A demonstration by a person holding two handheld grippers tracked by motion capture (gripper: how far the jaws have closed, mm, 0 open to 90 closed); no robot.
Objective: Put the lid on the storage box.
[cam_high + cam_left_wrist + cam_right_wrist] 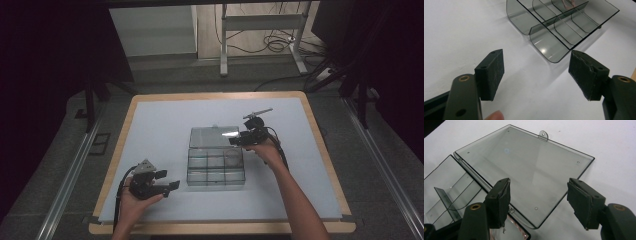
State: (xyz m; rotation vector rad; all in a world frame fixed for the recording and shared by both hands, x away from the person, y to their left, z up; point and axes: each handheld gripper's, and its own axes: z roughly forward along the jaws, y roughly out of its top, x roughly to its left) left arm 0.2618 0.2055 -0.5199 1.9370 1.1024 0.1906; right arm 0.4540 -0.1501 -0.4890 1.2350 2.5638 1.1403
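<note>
Box: a clear, smoky-grey plastic compartment box (216,164) lay open near the middle of my worktop (150,130), its divided tray toward me and its lid (214,136) folded flat on the far side.
Lid: in my right gripper view it (529,172) rested flat on the white surface, hinged along the tray's edge, with a small hang tab (543,134) on its far edge and tiny studs near the corners.
Tray: thin curved dividers (564,27) split it into small cells; most looked empty, though something pinkish sat in one cell and I could not tell what it was.
Right tongs: my right tongs (235,141) hung over the lid's near corner by the hinge, jaws spread apart and grasping nothing; the lid lay below the gap.
Left tongs: my left tongs (168,180) waited just off the tray's near left corner, jaws released and bare.
Risk, slip: I judged the glossy thin lid could skid out of the pads if I bit only its very edge.
Risk, shift: the light box might slide or tip when the lid was lifted, since my left tongs were not steadying it.
Risk, hinge: pulling off-axis could strain the thin hinge.
</note>
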